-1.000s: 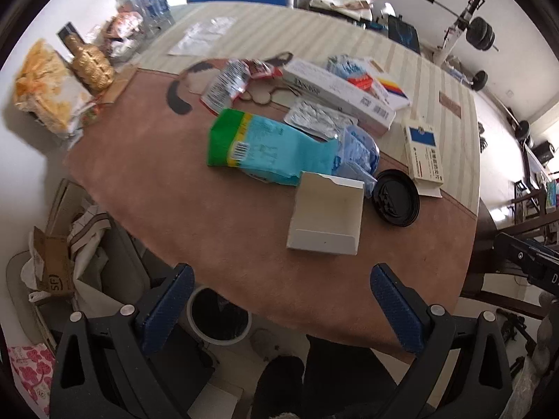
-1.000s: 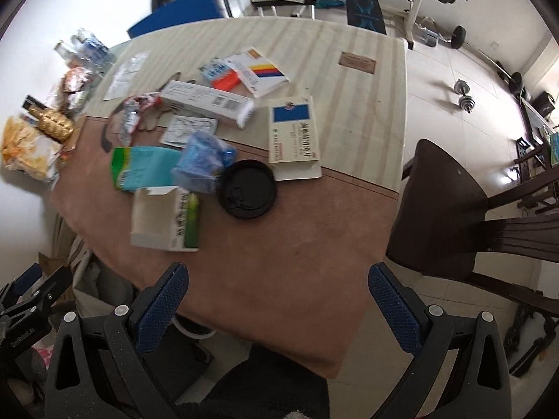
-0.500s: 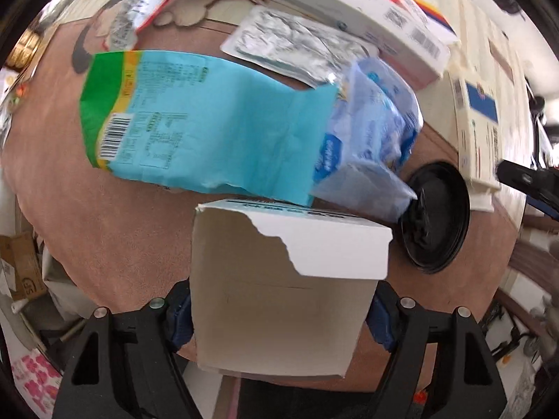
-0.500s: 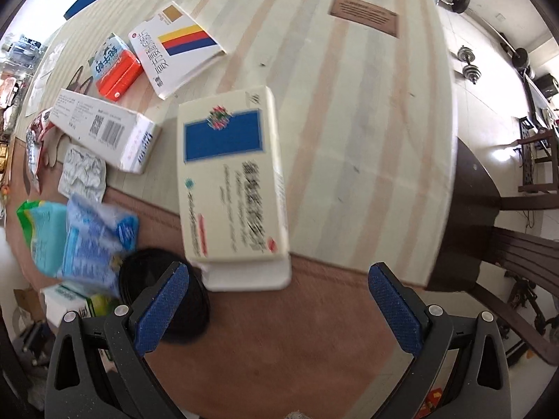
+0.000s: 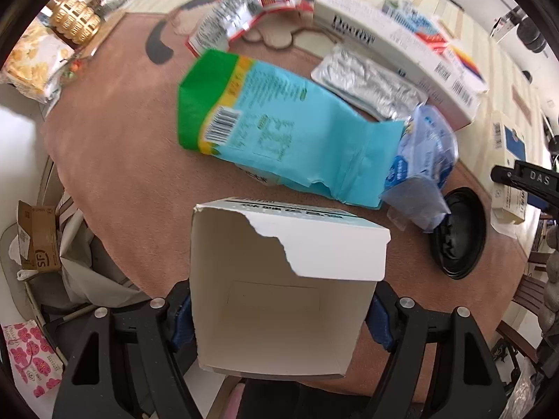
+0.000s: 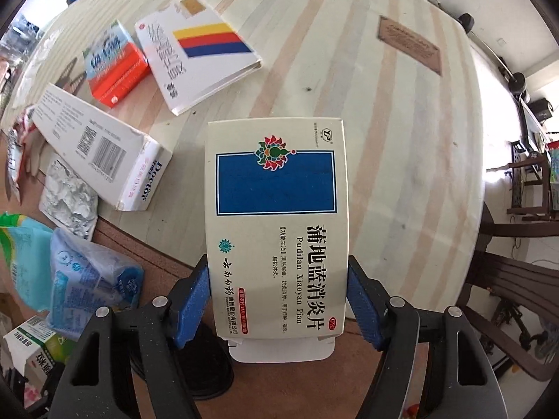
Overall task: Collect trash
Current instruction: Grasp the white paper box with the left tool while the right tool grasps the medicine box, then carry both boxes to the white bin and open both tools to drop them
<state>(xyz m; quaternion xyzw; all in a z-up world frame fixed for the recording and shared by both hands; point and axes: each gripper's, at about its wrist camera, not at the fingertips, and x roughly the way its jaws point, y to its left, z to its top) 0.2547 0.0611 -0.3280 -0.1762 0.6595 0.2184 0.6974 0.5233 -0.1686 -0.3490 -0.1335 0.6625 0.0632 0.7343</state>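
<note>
While the table (image 5: 115,160) is strewn with packaging, two boxes are clamped at once, one by each gripper. The left gripper (image 5: 279,317) is closed on the torn white carton (image 5: 279,300): its blue pads are pressed against the carton's two side walls, and the open, ragged-edged mouth faces the camera. In the last second these jaws have been closing, and the carton is held between them.

Just beyond the torn white carton, a teal and green bag (image 5: 279,129) lies flat on the brown mat, with a crumpled blue plastic wrapper (image 5: 419,171) touching its right end. To the right of the carton a black lid (image 5: 457,234) rests on the mat, partly overlapped by that wrapper. Farther from the carton, a silver blister sheet (image 5: 370,83) lies beside a long white box (image 5: 394,56).

The right gripper (image 6: 277,300) is closed on the blue and cream medicine box (image 6: 277,216); its pads (image 6: 192,300) are pressed on the box's long edges near the near end, where a white flap sticks out. These jaws have just been closing too, with the box between them. Beyond that box, a white box with yellow, red and blue stripes (image 6: 199,52) and an orange box (image 6: 115,66) lie on the striped tabletop.
</note>
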